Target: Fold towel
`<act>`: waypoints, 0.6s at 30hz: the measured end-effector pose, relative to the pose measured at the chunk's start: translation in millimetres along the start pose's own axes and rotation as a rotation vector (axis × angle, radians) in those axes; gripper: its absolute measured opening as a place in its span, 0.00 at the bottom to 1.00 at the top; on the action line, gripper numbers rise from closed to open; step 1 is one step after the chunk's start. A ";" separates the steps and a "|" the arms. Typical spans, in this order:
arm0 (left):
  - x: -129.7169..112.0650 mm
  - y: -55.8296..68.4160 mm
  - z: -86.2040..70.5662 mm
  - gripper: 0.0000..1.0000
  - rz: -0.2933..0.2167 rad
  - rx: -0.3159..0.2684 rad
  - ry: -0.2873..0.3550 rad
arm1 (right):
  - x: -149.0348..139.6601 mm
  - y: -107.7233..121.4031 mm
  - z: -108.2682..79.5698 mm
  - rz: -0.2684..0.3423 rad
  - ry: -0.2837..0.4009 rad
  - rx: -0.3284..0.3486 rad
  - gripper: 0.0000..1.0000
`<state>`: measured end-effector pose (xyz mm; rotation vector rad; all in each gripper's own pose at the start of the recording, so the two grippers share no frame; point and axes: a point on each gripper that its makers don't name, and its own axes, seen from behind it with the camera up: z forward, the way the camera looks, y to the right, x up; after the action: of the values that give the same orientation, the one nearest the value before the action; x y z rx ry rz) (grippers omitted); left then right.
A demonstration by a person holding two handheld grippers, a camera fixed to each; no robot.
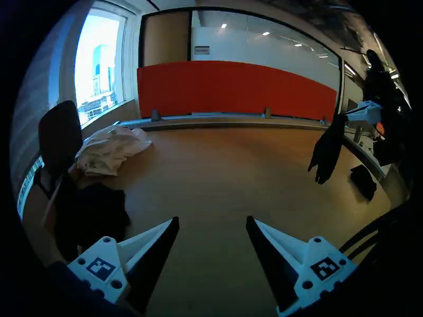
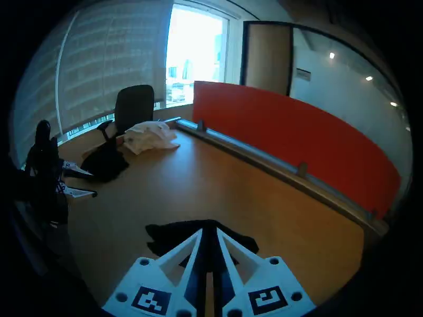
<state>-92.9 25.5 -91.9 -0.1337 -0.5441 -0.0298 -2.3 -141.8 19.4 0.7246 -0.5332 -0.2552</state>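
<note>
1. Long wooden desk [image 1: 222, 174] with a light brown top; everything below sits on it or around it.
2. Red panel partition [image 1: 238, 87], upright along the desk's far edge.
3. Bright window [image 1: 100, 63], to the left of the partition in the left gripper view.
4. Black office chair [image 1: 59, 134], at the window end of the desk.
5. Crumpled white cloth heap [image 1: 111, 148], on the desk just in front of the chair.
6. Bunched black cloth [image 1: 98, 211], on the desk near the white heap, close to your left gripper.
7. Black towel [image 1: 328, 150], the task item. In the left gripper view it hangs limp from your right gripper [image 1: 365, 112], raised off the desk at the far right. In the right gripper view its dark folds spread out from both sides of the fingertips.
8. Right gripper, white two-finger claw [image 2: 209, 230]: fingers drawn almost together with only a thin dark strip between them, pinching the towel.
9. Left gripper, white two-finger claw [image 1: 211, 219]: fingers spread wide with bare desk between them, holding nothing. In the right gripper view it sits at the desk's near left corner.
10. Small dark item [image 1: 364, 179], on the desk below the hanging towel; you cannot tell what it is.
</note>
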 end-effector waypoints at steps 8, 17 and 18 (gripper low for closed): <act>-1.9 -2.2 0.6 0.94 -0.010 0.015 -0.003 | -10.1 27.0 -15.8 0.023 -0.003 -0.044 0.05; -0.1 -5.4 1.2 0.94 -0.011 0.032 -0.001 | -25.6 60.2 -37.3 0.053 -0.012 -0.097 0.05; -0.1 -5.8 1.2 0.94 -0.011 0.034 -0.001 | -27.3 64.0 -39.8 0.056 -0.013 -0.103 0.05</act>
<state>-94.0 19.9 -90.2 -0.0974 -0.5463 -0.0314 -0.8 -62.2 28.3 0.6073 -0.5477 -0.2336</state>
